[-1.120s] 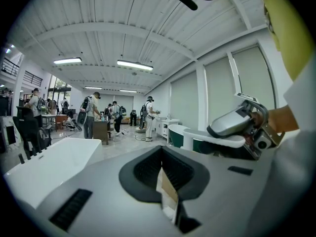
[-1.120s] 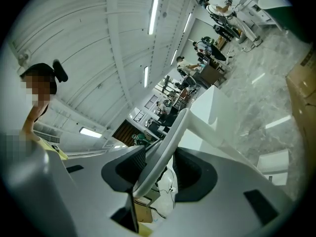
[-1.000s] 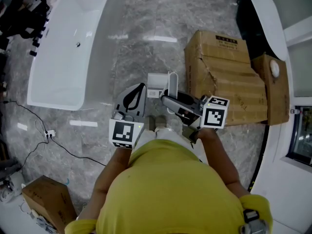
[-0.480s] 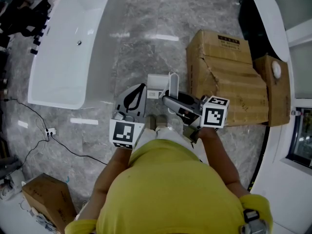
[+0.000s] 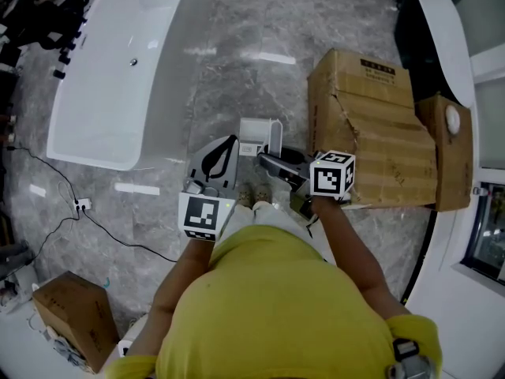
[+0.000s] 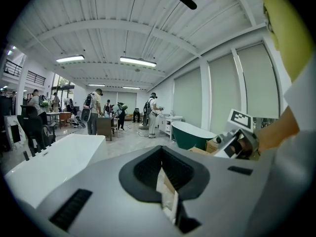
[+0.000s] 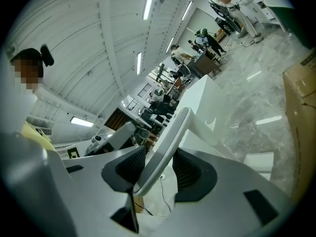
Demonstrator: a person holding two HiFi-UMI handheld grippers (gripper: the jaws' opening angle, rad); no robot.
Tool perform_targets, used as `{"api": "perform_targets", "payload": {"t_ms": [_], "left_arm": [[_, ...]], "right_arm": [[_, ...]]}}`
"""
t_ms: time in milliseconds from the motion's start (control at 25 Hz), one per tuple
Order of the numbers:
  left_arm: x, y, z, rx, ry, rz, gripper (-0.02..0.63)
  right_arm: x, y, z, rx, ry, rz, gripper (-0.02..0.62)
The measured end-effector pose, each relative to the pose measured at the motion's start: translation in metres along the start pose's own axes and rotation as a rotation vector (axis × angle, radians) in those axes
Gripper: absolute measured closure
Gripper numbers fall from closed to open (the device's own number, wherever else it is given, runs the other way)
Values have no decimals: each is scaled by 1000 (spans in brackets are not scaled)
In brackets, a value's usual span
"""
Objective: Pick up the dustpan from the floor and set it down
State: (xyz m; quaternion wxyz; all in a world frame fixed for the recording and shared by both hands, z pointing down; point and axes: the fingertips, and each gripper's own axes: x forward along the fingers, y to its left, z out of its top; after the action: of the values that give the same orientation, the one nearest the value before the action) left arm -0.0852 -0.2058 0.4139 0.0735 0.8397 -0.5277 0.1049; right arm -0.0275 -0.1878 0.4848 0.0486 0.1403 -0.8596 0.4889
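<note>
Gripping dustpan (image 5: 259, 135) handle: right gripper (image 7: 157, 168); left gripper (image 6: 165, 181) clenched shut. Cardboard box (image 5: 371, 133) just beside dustpan; white bathtub (image 5: 118, 69) apart; cable (image 5: 118, 239) on floor (image 5: 237, 22).

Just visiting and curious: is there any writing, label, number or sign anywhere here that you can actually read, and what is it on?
Nothing here can be read clearly.
Cardboard box: a dark printed label near its far edge, too small to read.
Two cubes: black-and-white square patterns, not words.
Dustpan: no legible print.
</note>
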Motion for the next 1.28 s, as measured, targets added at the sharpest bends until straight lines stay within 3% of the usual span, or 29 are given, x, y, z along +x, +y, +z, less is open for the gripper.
{"api": "perform_targets", "payload": {"t_ms": [640, 800, 1000, 1280], "left_arm": [[-5, 2, -8, -14, 19, 31, 607], [-8, 3, -10, -17, 20, 35, 607], [-9, 0, -10, -13, 18, 25, 607], [-11, -11, -8, -8, 5, -4, 607]], "right_arm": [[28, -91, -36, 9, 116, -74, 419], [27, -112, -50, 7, 148, -130, 419], [17, -122, -53, 39, 65, -166, 417], [-12, -122, -53, 70, 3, -297, 314]]}}
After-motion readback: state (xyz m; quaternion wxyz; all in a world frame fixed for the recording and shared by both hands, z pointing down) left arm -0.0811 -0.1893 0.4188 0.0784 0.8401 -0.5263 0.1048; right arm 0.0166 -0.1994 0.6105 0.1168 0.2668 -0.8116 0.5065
